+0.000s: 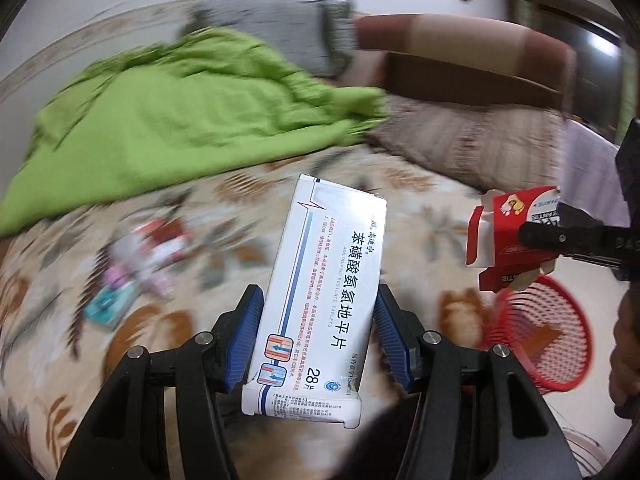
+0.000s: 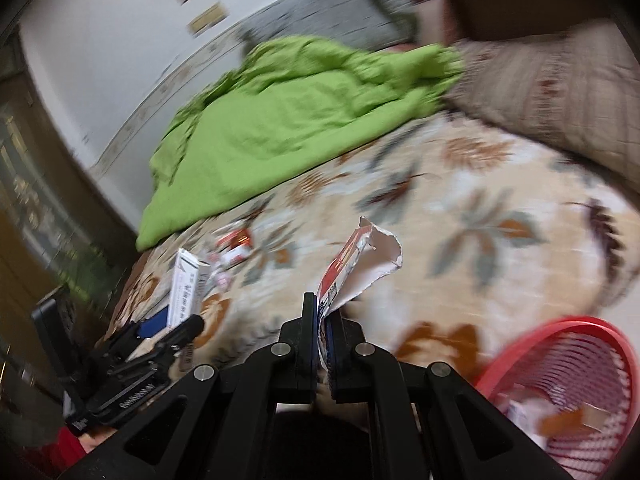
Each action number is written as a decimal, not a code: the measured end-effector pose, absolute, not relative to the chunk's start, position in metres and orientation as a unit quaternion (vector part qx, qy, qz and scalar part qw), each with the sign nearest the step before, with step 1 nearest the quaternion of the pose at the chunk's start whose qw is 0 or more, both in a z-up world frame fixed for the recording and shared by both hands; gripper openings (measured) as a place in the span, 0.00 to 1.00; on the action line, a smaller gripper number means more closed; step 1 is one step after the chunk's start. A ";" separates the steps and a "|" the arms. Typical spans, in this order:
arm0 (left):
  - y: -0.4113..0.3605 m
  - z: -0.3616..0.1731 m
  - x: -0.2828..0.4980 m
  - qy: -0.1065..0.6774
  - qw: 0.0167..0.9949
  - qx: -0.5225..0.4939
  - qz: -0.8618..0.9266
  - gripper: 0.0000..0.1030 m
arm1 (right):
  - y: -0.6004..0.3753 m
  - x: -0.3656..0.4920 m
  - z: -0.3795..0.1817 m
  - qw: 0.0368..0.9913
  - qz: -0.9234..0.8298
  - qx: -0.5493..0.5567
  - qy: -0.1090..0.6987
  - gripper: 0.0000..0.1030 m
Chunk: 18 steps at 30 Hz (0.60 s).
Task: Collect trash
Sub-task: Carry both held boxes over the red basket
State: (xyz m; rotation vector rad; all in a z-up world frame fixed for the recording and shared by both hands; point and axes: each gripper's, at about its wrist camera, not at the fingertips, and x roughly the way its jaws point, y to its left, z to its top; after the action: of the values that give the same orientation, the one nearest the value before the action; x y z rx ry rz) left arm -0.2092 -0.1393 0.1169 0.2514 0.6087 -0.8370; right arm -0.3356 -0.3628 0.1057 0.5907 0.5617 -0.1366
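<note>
My left gripper [image 1: 318,300] is shut on a white medicine box [image 1: 320,300] with blue stripes and red print, held lengthwise above the flowered bedspread [image 1: 248,208]. The same white medicine box [image 2: 186,288] and left gripper [image 2: 182,324] show at the lower left of the right wrist view. My right gripper [image 2: 322,304] is shut on a flattened, torn red and white carton [image 2: 360,264]. In the left wrist view that red and white carton [image 1: 504,240] hangs just above the red mesh basket [image 1: 540,340]. Several small packets [image 1: 148,264] lie blurred on the bedspread.
A crumpled green blanket [image 1: 172,120] covers the far part of the bed, with a grey pillow [image 1: 264,32] and a beige quilted pillow [image 1: 472,140] behind. A brown cardboard box [image 1: 460,76] sits at the back right. The red mesh basket [image 2: 568,392] holds some scraps.
</note>
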 end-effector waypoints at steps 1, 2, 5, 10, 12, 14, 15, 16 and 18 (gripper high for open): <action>-0.152 0.122 -0.218 0.286 0.854 0.124 -0.417 0.54 | -0.371 -0.348 0.107 0.915 -0.081 0.289 0.269 0.05; -0.162 0.126 -0.224 0.285 0.846 0.127 -0.432 0.54 | -0.379 -0.362 0.108 0.914 -0.097 0.293 0.264 0.05; -0.200 0.135 -0.251 0.280 0.820 0.138 -0.480 0.54 | -0.400 -0.395 0.110 0.909 -0.131 0.301 0.259 0.05; -0.250 0.131 -0.286 0.306 0.770 0.146 -0.541 0.54 | -0.420 -0.432 0.099 0.894 -0.170 0.312 0.272 0.05; -0.266 0.128 -0.300 0.313 0.754 0.151 -0.558 0.54 | -0.424 -0.442 0.093 0.889 -0.181 0.316 0.277 0.05; -0.276 0.126 -0.309 0.316 0.745 0.157 -0.566 0.54 | -0.429 -0.452 0.089 0.885 -0.190 0.322 0.276 0.05; -0.283 0.123 -0.313 0.320 0.739 0.158 -0.572 0.54 | -0.432 -0.457 0.086 0.883 -0.194 0.327 0.276 0.05; -0.289 0.121 -0.316 0.326 0.732 0.159 -0.576 0.54 | -0.435 -0.459 0.084 0.881 -0.197 0.329 0.276 0.05; -0.297 0.117 -0.322 0.337 0.723 0.157 -0.583 0.54 | -0.438 -0.465 0.079 0.879 -0.203 0.332 0.277 0.05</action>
State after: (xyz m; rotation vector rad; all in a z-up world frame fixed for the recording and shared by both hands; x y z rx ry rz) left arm -0.3216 -0.2967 0.1173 0.3475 0.7431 -1.2863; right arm -0.4648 -0.4382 0.0793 0.6921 0.5780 -0.4231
